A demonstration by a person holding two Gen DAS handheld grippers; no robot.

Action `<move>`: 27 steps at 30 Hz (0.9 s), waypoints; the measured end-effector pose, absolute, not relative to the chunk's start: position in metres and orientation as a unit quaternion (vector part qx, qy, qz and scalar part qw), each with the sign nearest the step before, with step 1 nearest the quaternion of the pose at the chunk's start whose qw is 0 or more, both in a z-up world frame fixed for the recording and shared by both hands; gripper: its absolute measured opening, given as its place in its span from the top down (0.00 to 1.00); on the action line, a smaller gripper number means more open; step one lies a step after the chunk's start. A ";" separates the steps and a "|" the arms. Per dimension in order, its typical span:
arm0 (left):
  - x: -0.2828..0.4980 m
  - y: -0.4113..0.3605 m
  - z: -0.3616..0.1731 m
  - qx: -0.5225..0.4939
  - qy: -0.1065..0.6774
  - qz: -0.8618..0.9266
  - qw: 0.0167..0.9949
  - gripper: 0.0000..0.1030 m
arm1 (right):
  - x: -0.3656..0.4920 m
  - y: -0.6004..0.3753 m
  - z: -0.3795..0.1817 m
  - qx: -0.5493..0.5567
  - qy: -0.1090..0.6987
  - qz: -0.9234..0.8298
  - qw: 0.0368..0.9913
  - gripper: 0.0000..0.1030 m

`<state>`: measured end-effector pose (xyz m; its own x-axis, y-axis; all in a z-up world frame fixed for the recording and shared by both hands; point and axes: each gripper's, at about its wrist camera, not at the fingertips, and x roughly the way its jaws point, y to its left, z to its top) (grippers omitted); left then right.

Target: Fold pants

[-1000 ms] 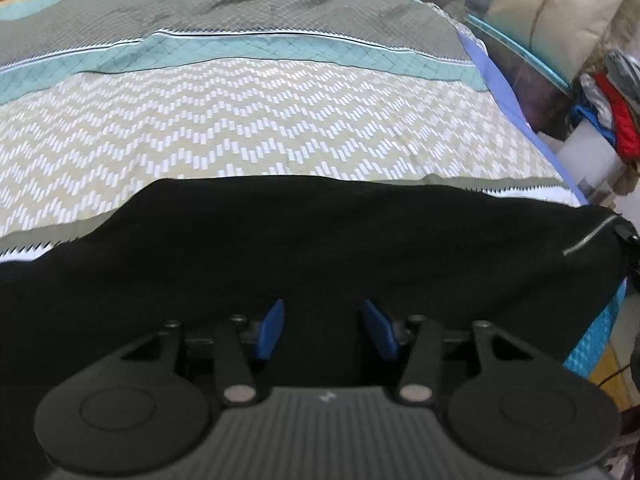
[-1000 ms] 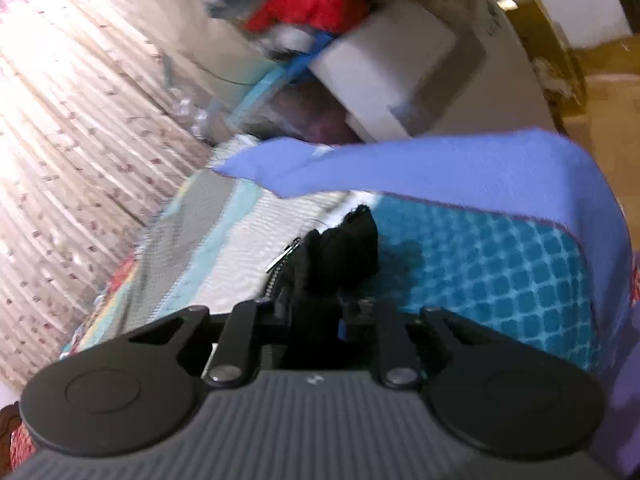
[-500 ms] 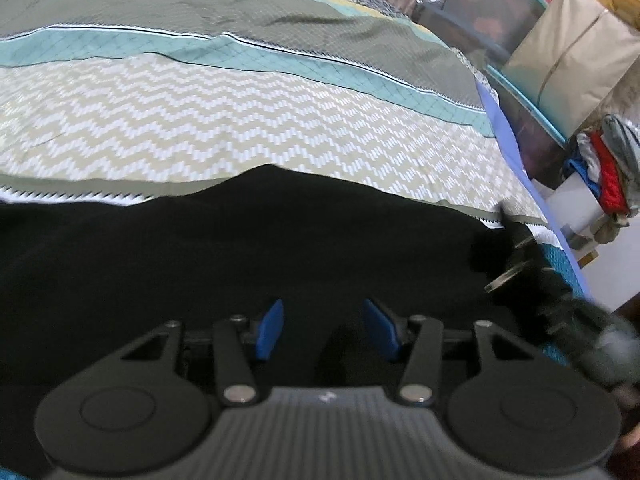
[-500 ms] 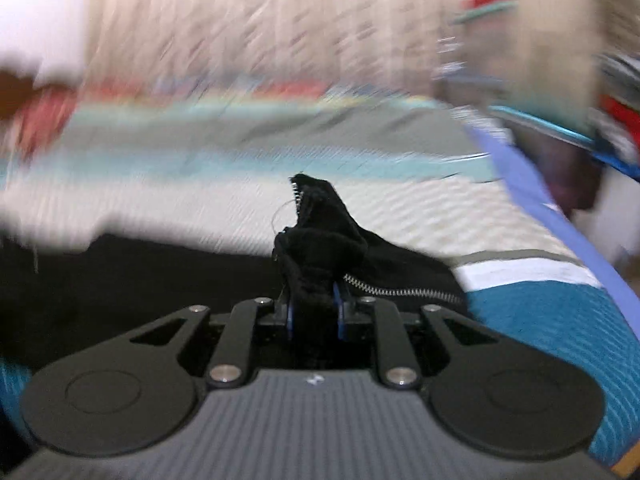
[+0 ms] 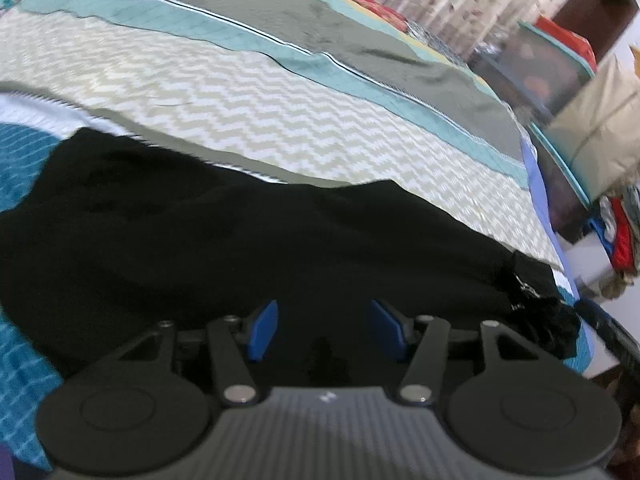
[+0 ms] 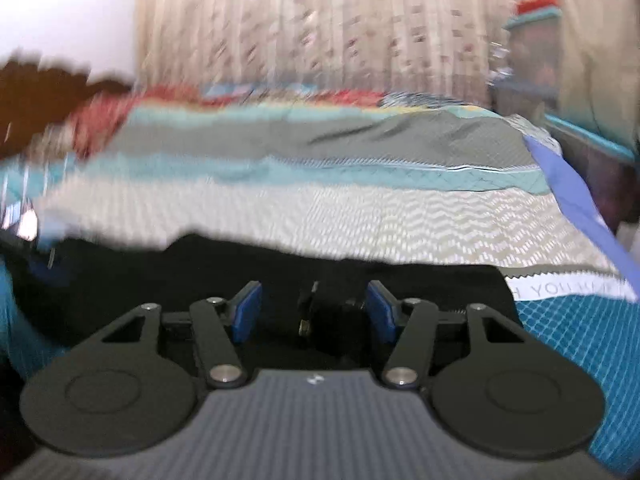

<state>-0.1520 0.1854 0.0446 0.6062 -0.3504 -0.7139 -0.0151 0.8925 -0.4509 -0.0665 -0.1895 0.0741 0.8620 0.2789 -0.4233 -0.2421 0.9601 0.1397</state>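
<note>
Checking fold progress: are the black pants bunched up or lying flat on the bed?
Lying mostly flat: the black pants spread wide across the patterned bedspread, bunched only at the zipper end.

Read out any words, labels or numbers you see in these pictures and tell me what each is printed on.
"YOU": pale letters on the white band of the bedspread, right wrist view, beside the black pants; the letters before and after it are too blurred to read.
Small white logo mark on each gripper's grey body: no readable letters.
Left wrist view: no readable text.
</note>
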 end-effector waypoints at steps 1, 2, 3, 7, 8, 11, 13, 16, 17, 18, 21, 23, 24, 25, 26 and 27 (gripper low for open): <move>-0.157 0.194 0.046 -0.217 0.428 -0.092 0.872 0.49 | -0.060 -0.191 0.073 0.056 0.231 0.123 0.964 0.62; -0.162 0.201 0.047 -0.222 0.424 -0.090 0.874 0.49 | -0.051 -0.191 0.070 0.067 0.240 0.111 0.962 0.70; -0.168 0.209 0.048 -0.227 0.418 -0.086 0.875 0.49 | -0.042 -0.190 0.064 0.076 0.252 0.100 0.959 0.74; -0.196 0.248 0.055 -0.250 0.390 -0.061 0.884 0.44 | -0.013 -0.180 0.025 0.089 0.355 0.063 0.928 0.75; -0.203 0.257 0.055 -0.255 0.383 -0.051 0.886 0.42 | -0.016 -0.177 0.020 0.090 0.360 0.059 0.927 0.75; -0.221 0.289 0.052 -0.280 0.370 -0.010 0.886 0.35 | -0.035 -0.169 0.022 0.079 0.355 0.054 0.930 0.75; -0.227 0.312 0.043 -0.309 0.369 0.019 0.877 0.26 | -0.043 -0.162 0.030 0.066 0.355 0.046 0.931 0.75; -0.228 0.340 0.028 -0.361 0.361 0.045 0.859 0.22 | -0.055 -0.150 0.052 0.038 0.324 0.056 0.944 0.74; -0.228 0.348 0.022 -0.381 0.357 0.044 0.852 0.17 | -0.057 -0.142 0.059 0.030 0.313 0.069 0.947 0.74; -0.227 0.354 0.016 -0.399 0.354 0.042 0.845 0.14 | -0.057 -0.130 0.067 0.022 0.305 0.086 0.948 0.74; -0.212 0.360 0.002 -0.430 0.353 0.030 0.831 0.12 | -0.052 -0.093 0.075 0.019 0.302 0.146 0.942 0.74; -0.199 0.360 -0.007 -0.440 0.356 0.024 0.824 0.11 | -0.039 -0.060 0.072 0.031 0.324 0.200 0.924 0.74; -0.196 0.360 -0.009 -0.443 0.356 0.021 0.823 0.09 | -0.035 -0.042 0.069 0.030 0.335 0.220 0.916 0.75; -0.192 0.359 -0.011 -0.443 0.355 0.018 0.823 0.09 | -0.031 -0.022 0.067 0.025 0.342 0.243 0.908 0.76; -0.187 0.357 -0.012 -0.442 0.354 0.016 0.824 0.08 | -0.028 -0.003 0.066 0.023 0.345 0.267 0.900 0.76; -0.184 0.356 -0.013 -0.441 0.353 0.014 0.825 0.08 | -0.024 0.016 0.064 0.026 0.351 0.293 0.889 0.76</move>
